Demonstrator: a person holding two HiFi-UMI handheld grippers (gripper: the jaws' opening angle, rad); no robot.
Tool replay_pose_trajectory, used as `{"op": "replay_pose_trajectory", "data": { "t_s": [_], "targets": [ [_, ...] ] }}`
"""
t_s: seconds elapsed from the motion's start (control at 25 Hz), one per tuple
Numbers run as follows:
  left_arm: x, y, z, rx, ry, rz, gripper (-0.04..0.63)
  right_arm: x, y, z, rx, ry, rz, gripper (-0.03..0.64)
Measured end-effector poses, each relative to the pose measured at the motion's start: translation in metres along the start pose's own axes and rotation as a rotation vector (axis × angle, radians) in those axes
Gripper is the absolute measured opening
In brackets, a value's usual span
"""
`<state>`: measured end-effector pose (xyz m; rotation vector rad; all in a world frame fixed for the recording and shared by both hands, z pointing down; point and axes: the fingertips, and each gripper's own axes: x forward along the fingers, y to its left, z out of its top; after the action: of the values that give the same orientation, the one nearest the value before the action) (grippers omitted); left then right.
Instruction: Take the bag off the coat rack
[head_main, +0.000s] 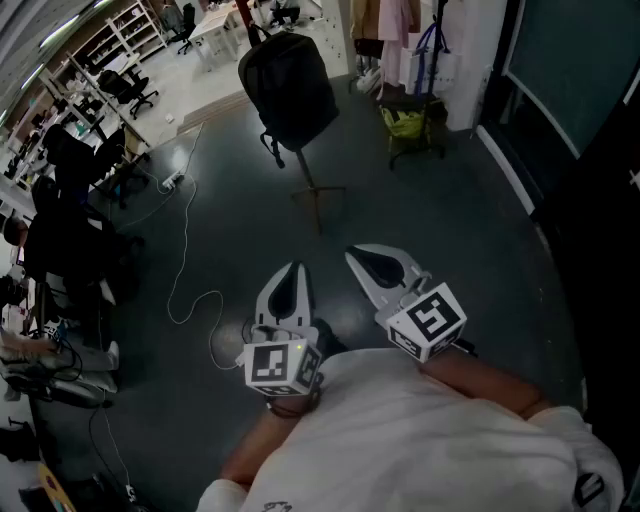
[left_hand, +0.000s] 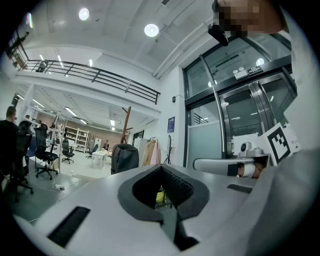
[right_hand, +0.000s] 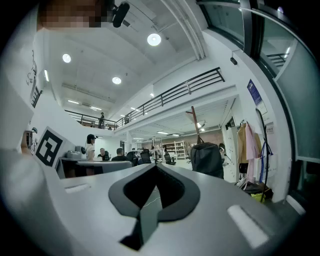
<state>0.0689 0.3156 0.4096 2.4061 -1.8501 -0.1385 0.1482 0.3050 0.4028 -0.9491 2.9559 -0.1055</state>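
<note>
Both forearms are held low and close to the body, elbows bent, each pointing its tool forward over the floor. The left gripper (head_main: 293, 268) sits just beside the right gripper (head_main: 355, 256), with the right a touch further ahead and angled left. Neither touches the other. Each gripper's own view shows its jaws pressed together at the tips with nothing between them, only the dark padded hollow behind.

Underfoot is a dark grey floor (head_main: 450, 220), which turns into a pale one further back in a big open office hall.

The bag (head_main: 288, 88), a black backpack, hangs on the coat rack (head_main: 306, 172) well ahead of both grippers. The rack's thin pole and splayed feet stand on the dark floor. To its right is a clothes rail (head_main: 395, 20) with garments, and a small cart (head_main: 405, 122) holding something yellow-green.

A white cable (head_main: 185, 270) snakes across the floor on the left.

The gripper views add what the head view misses. The left one shows tall glass doors (left_hand: 240, 110) and a balcony railing (left_hand: 95, 75). The right one shows people at desks (right_hand: 100, 152) and round ceiling lights (right_hand: 154, 39).
</note>
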Motion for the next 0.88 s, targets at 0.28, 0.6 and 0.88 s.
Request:
{"op": "replay_pose_trajectory", "data": {
  "t_s": [0.28,0.6,0.88],
  "targets": [
    [0.021,0.015,-0.005,-0.006,0.003,0.005,0.002,0.02,-0.015,-0.007,0.02,-0.011,0.01,0.003],
    [0.057,0.04,-0.007,-0.017,0.016,-0.019,0.002,0.062,-0.036,-0.015,0.042,0.031,0.007,0.003],
    [0.097,0.091,-0.011,-0.032,0.011,-0.041,0.002,0.122,-0.058,-0.023,0.048,0.043,-0.01,0.005]
  ]
}}
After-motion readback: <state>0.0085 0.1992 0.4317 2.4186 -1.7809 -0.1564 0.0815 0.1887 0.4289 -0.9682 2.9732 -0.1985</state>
